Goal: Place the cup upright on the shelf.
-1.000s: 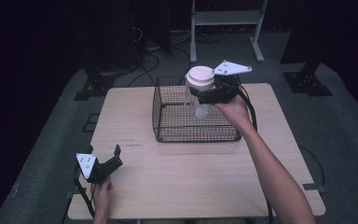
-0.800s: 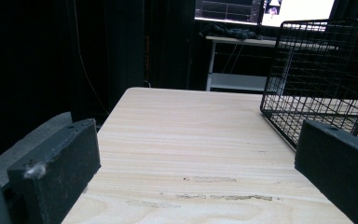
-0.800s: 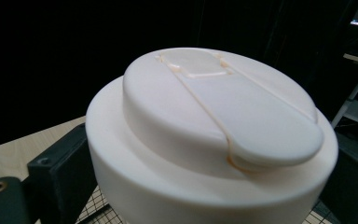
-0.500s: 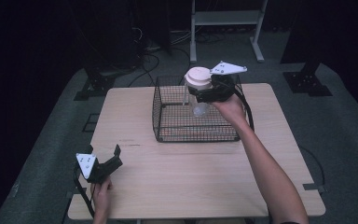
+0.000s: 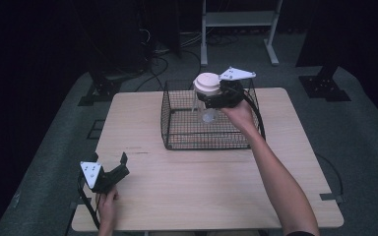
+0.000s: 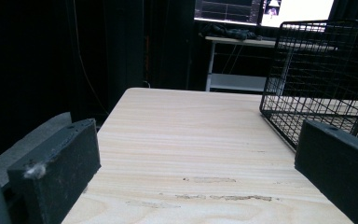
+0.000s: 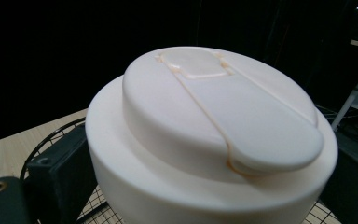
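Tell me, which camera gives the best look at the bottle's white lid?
The right gripper view: the white lid is close up, its flip-cap seam plain. The high view shows it small, above the wire basket, held in the right gripper. The left gripper view looks along the table.

The wire basket (image 5: 207, 120) occupies the far middle of the table (image 5: 197, 187); its top is open. The right gripper (image 5: 215, 98) and its bottle (image 5: 206, 93) block the basket's far right. Bare tabletop lies between the basket and the near edge.
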The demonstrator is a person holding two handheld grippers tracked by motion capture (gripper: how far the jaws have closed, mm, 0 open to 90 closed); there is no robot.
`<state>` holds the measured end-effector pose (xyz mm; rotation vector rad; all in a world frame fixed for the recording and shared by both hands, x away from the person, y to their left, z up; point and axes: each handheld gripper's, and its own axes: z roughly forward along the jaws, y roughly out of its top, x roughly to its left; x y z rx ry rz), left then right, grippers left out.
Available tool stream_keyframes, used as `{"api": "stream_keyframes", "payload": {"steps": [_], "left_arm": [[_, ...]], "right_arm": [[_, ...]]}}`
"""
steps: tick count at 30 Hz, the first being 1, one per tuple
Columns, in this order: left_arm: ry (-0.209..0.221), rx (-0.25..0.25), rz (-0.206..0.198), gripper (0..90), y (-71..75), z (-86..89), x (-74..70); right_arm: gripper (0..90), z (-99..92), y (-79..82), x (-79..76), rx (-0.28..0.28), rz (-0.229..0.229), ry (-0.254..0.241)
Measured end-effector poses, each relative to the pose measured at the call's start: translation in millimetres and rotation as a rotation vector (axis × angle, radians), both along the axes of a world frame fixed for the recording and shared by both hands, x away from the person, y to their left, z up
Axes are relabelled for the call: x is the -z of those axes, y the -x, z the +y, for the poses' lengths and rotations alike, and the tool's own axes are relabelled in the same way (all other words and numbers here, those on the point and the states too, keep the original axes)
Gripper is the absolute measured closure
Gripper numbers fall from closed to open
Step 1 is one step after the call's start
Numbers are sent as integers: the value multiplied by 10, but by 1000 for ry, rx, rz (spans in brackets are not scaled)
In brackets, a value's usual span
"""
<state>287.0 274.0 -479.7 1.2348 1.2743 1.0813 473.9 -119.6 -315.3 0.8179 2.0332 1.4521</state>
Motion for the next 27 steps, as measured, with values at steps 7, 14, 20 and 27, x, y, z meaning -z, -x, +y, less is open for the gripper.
{"api": "stream_keyframes", "payload": {"steps": [7, 14, 20, 27], "left_arm": [[-1, 0, -1, 0, 1, 2, 0], [1, 0, -1, 0, 1, 3, 0], [2, 0, -2, 0, 2, 3, 0], [3, -1, -3, 0, 2, 4, 0]], "right_arm": [[43, 13, -60, 71, 5, 4, 3], [43, 21, -128, 156, 7, 17, -2], [43, 21, -209, 258, 13, 39, -5], [43, 31, -269, 339, 11, 47, 1]]}}
